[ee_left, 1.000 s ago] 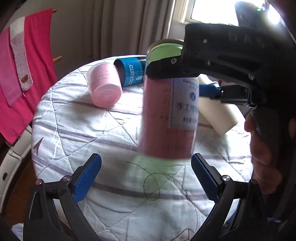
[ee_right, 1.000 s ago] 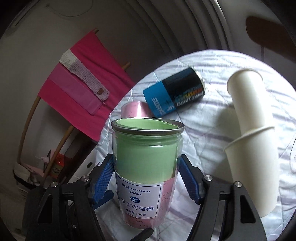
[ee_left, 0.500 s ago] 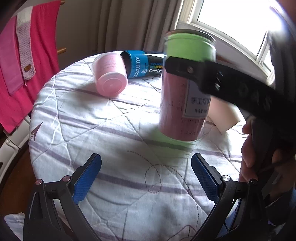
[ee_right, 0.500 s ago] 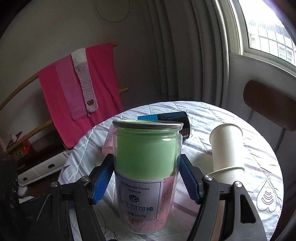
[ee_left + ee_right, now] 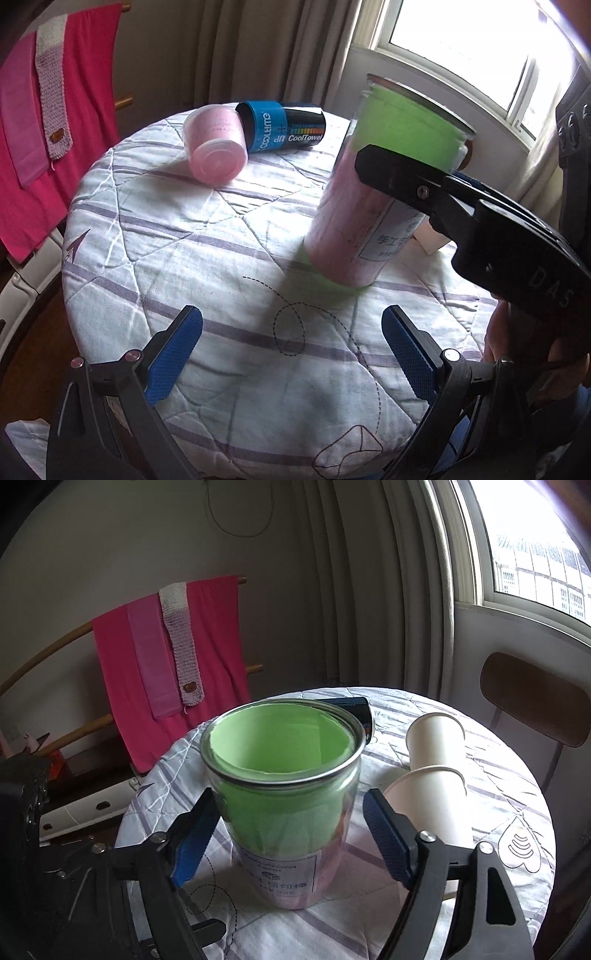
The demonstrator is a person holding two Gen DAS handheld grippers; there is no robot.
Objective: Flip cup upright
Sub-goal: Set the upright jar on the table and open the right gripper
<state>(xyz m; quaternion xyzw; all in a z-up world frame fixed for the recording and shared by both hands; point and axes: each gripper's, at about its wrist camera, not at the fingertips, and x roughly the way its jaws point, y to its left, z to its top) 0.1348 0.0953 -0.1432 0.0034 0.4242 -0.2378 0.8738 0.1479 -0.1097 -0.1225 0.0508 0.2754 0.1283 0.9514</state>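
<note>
A clear jar-like cup (image 5: 284,805) with a green and pink paper lining and a white label stands upright on the quilted round table (image 5: 166,236), mouth up. It also shows in the left wrist view (image 5: 373,206). My right gripper (image 5: 288,834) is open, its blue pads on either side of the cup, a small gap on the right side. My left gripper (image 5: 291,354) is open and empty, low over the table's near edge, short of the cup.
A pink cup (image 5: 218,147) and a blue and black can (image 5: 284,125) lie on their sides at the table's far side. Two nested white paper cups (image 5: 436,775) lie right of the jar. Pink cloths hang on a rack (image 5: 166,657). A chair (image 5: 532,698) stands by the window.
The right gripper has set the cup down on the table and opened its fingers off it. The left gripper has drawn back a little.
</note>
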